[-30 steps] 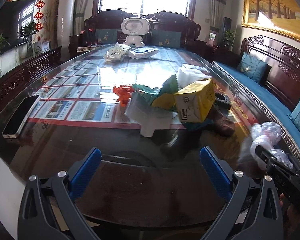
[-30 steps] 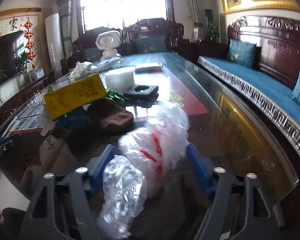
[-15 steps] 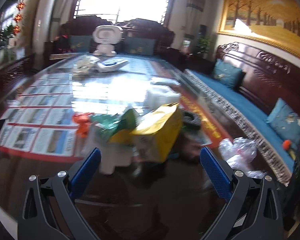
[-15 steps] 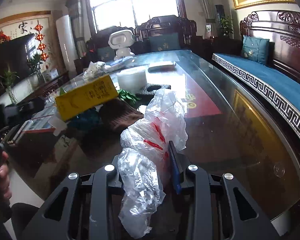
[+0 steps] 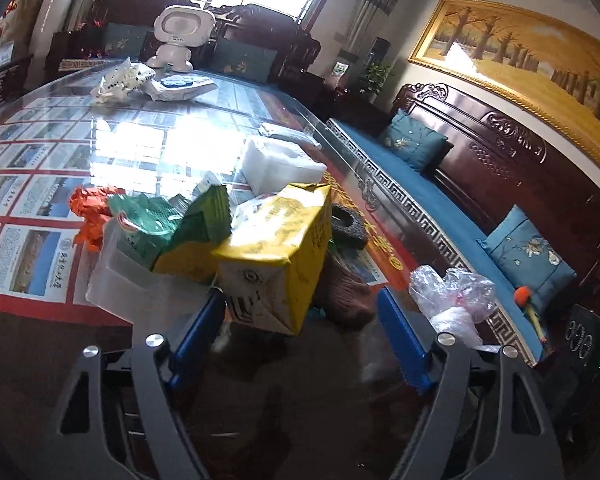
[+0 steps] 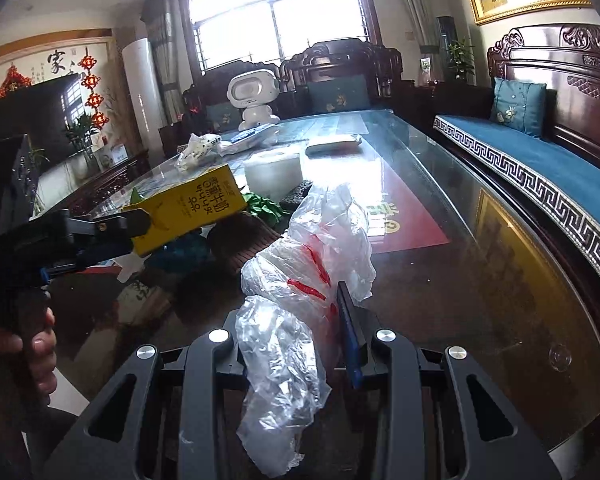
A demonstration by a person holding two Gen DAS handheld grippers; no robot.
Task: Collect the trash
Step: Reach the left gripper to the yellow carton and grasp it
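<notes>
Left gripper [image 5: 300, 320] sits at 6 o'clock over the glass table [image 5: 148, 148], and its jaws have just been closing in around the near corner of the yellow carton [image 5: 276, 252], blue pads either side, can't tell if they're touching it. Green packaging [image 5: 168, 224] and an orange scrap [image 5: 90, 212] pile up toward 9 o'clock. A crumpled clear plastic bag [image 5: 452, 300] lies out at 3 o'clock. White toy robot [image 5: 180, 36] stands way back at 11 o'clock.
</notes>
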